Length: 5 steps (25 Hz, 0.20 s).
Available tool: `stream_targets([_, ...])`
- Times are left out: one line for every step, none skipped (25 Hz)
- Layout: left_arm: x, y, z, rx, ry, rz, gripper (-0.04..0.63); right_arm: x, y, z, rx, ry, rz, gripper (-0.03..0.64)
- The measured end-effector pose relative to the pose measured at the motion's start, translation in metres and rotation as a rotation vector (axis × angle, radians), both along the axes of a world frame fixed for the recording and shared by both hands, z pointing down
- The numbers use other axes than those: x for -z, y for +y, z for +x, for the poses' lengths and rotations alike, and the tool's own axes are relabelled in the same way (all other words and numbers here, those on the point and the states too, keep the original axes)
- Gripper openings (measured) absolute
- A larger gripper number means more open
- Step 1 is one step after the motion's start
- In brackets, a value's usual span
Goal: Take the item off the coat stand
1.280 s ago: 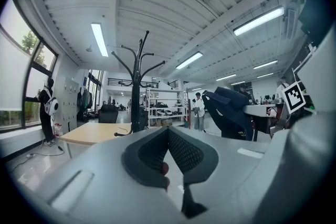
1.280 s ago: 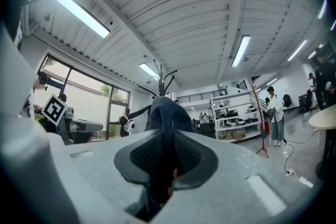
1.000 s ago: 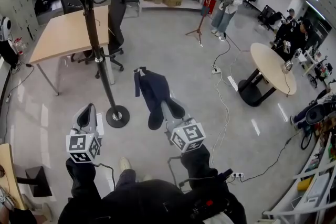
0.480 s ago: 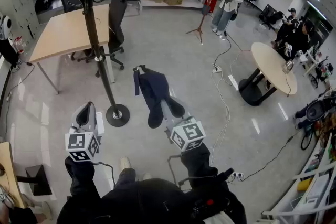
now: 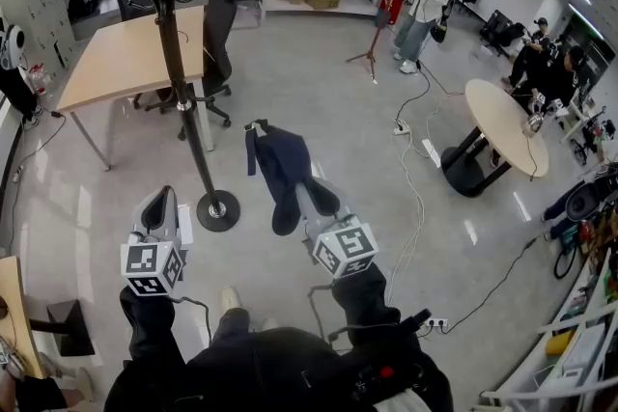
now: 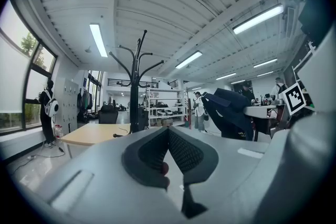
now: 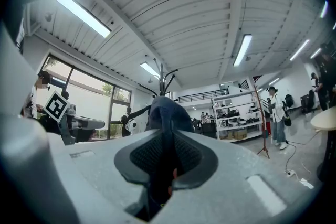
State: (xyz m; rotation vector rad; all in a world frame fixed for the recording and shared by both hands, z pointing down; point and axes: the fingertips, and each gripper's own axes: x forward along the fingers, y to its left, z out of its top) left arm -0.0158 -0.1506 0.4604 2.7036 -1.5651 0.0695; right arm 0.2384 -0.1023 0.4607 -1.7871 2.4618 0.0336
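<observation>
Your right gripper view shows what the head view hides: the right gripper (image 7: pixel 167 139) has the navy jacket (image 7: pixel 167 110) pinched between its pads. The left gripper (image 6: pixel 168 132) is closed on nothing. The jacket hangs clear of the coat stand (image 5: pixel 183 101), just to its right, same as a second ago — both your arms are held out low, side by side

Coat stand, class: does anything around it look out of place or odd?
The coat stand stands upright, and the hooks in view are bare. The navy garment is off it, clamped in the right hand-held gripper and held in the air. A loose white cable snakes across the floor. Nothing looks spilled or damaged.
</observation>
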Motion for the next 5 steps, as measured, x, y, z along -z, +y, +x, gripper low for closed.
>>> stream_targets([0.0001, 0.0002, 0.0004, 0.001, 0.000, 0.000, 0.003, -0.0004, 0.0001, 0.0001, 0.001, 0.000, -0.001, 0.048])
stream_targets([0.0004, 0.0007, 0.0009, 0.001, 0.001, 0.001, 0.003, -0.0006, 0.0005, 0.0002, 0.001, 0.000, -0.001, 0.048])
stream_targets([0.0007, 0.0012, 0.0014, 0.000, 0.001, 0.002, 0.003, -0.0006, 0.0011, 0.0004, 0.002, -0.001, -0.001, 0.048])
stream_targets([0.0012, 0.0018, 0.0019, 0.000, 0.002, 0.003, 0.003, -0.0005, 0.0018, 0.0007, 0.002, -0.001, 0.000, 0.048])
stream_targets([0.0016, 0.0023, 0.0023, 0.000, 0.002, 0.005, 0.003, -0.0004, 0.0024, 0.0009, 0.003, -0.003, 0.001, 0.048])
